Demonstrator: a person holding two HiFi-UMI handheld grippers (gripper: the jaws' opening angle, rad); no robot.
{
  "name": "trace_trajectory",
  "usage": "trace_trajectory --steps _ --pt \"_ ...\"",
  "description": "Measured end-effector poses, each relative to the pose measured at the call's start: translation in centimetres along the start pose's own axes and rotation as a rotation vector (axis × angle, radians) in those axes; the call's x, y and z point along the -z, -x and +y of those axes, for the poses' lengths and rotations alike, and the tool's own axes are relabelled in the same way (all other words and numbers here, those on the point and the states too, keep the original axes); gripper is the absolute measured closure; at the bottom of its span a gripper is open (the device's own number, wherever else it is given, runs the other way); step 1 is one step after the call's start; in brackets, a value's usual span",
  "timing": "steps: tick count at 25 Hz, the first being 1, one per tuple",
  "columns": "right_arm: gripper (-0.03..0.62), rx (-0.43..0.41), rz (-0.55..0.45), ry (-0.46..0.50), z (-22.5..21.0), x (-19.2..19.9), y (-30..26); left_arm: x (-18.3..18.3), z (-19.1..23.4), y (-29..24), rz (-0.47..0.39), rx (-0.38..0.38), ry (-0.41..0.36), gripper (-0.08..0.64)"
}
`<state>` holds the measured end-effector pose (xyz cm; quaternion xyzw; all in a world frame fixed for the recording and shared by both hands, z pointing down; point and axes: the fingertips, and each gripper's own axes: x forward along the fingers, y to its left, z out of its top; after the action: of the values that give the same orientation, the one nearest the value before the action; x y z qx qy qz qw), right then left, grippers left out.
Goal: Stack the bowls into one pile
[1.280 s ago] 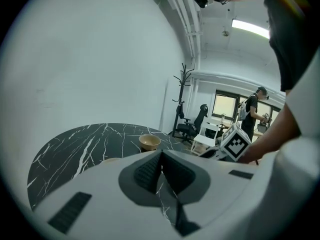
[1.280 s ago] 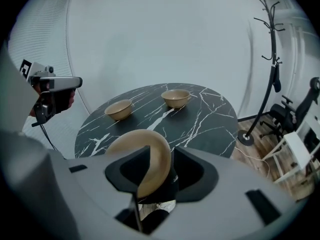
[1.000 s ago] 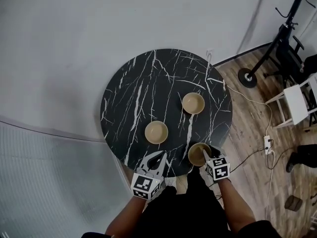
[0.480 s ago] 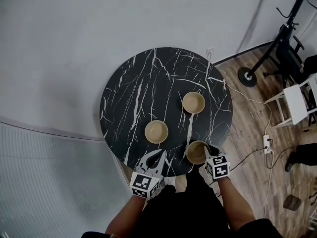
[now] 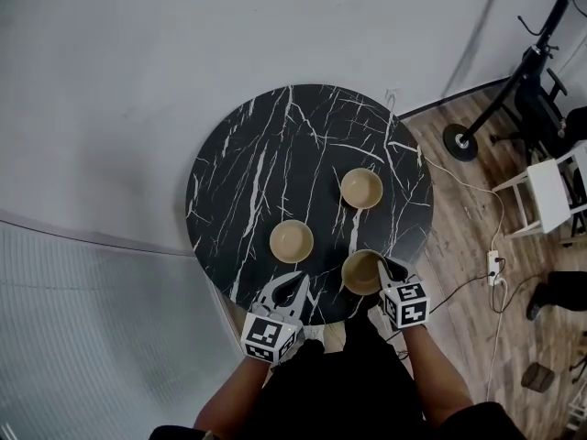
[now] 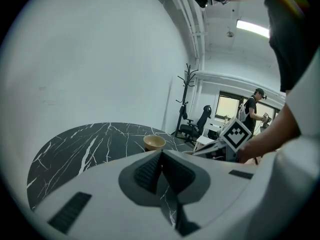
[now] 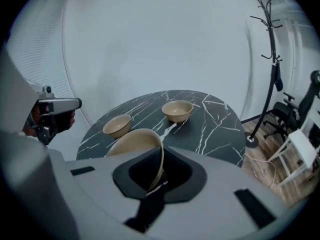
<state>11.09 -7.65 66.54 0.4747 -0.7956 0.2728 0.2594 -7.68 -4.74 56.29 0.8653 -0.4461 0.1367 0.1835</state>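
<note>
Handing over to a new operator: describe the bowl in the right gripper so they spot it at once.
Find the round black marble table. The bowl is at its near right edge, closest to the person. Unlike the two bowls resting flat farther in, it is tilted, its rim pinched by the right gripper, whose jaws have just been closing on it.

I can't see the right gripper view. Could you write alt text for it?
The right gripper, its jaws having just closed, pinches the rim of a tilted tan bowl. Beyond it, a left bowl and a far bowl sit apart on a round black marble table.
</note>
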Motion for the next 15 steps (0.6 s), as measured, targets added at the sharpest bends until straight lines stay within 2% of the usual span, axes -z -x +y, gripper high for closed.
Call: trace_trajectory --steps 7,15 --pt "0.565 0.002 -0.070 0.011 -0.6 -4.3 -0.1 -1.4 0.2 -0.8 -0.024 -0.004 -0.009 0.548" --pt "0.566 -0.004 -0.119 0.070 -1.9 -8.2 -1.1 -1.6 0.8 -1.2 -0.019 -0.038 -0.004 0.548"
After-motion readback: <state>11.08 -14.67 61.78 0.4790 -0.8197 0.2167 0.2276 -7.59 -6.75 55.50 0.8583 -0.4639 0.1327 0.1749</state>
